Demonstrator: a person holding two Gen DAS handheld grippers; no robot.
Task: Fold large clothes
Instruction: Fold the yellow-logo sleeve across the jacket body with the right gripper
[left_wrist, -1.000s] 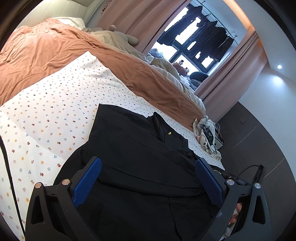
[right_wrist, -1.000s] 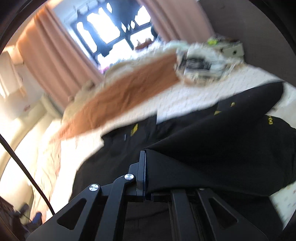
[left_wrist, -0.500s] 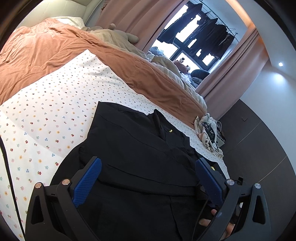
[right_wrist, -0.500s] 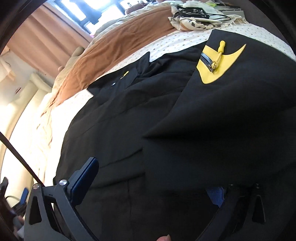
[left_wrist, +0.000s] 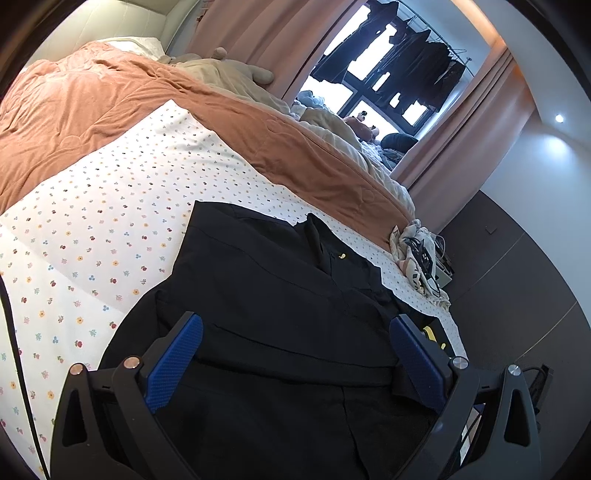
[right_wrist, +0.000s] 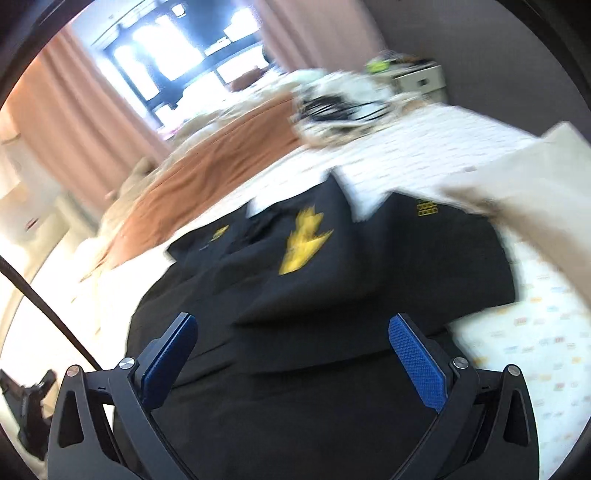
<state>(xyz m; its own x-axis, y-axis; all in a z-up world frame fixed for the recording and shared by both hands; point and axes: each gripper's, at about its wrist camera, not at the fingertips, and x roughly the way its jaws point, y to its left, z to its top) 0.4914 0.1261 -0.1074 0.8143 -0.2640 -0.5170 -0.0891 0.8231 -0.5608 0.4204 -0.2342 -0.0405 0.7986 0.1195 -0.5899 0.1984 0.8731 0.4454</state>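
A black garment (left_wrist: 273, 306) with small yellow details lies partly folded on the flower-print bed sheet (left_wrist: 92, 229). My left gripper (left_wrist: 295, 343) hovers over its near part, open and empty, blue pads wide apart. In the blurred right wrist view the same garment (right_wrist: 332, 295) shows a folded-over flap with a yellow patch (right_wrist: 303, 240). My right gripper (right_wrist: 295, 350) is open and empty just above the cloth.
An orange-brown quilt (left_wrist: 110, 110) covers the far side of the bed. A heap of pale cloth with cables (left_wrist: 417, 254) sits at the bed corner. Dark clothes hang at the window (left_wrist: 399, 77). A beige sleeve (right_wrist: 517, 192) crosses the right wrist view.
My right gripper let go of the black cloth fold, opened, and pulled back; the flap now lies on the garment. The left gripper stayed open and nearly still.
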